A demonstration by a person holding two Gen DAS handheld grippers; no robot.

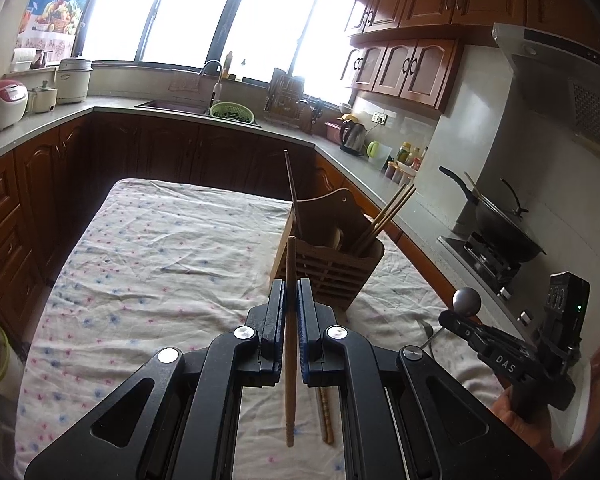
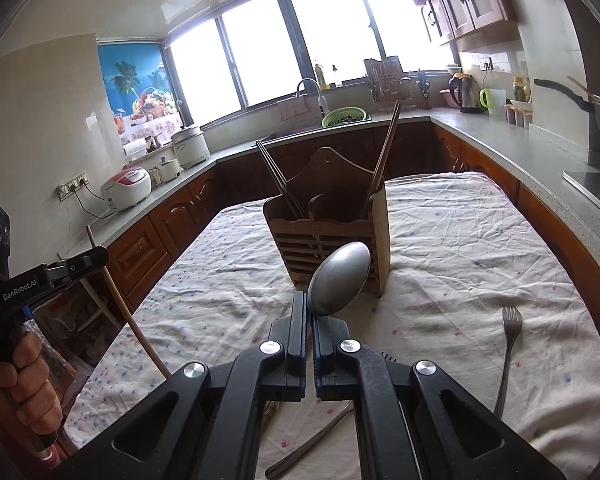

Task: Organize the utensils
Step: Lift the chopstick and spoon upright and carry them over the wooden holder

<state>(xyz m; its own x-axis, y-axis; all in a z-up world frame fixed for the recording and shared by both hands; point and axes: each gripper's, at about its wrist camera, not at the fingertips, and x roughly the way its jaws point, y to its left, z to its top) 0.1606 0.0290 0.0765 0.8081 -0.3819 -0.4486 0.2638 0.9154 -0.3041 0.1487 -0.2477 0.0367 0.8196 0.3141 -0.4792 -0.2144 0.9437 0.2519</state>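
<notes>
A wooden utensil holder (image 1: pixel 332 256) (image 2: pixel 332 232) stands on the cloth-covered table (image 1: pixel 160 264) and holds several chopsticks. My left gripper (image 1: pixel 291 292) is shut on a wooden chopstick (image 1: pixel 290 340), held upright above the table short of the holder. My right gripper (image 2: pixel 310 312) is shut on a metal spoon (image 2: pixel 340 278), bowl up, in front of the holder. The spoon's bowl also shows in the left wrist view (image 1: pixel 466 301). A fork (image 2: pixel 508 356) lies on the cloth at right. Another pair of chopsticks (image 1: pixel 327 416) lies under my left gripper.
A metal handle (image 2: pixel 312 444) lies on the cloth under my right gripper. Counters run round the room with a sink (image 1: pixel 176 106), rice cookers (image 1: pixel 2 104), a kettle (image 1: pixel 354 136) and a wok on the stove (image 1: pixel 504 232).
</notes>
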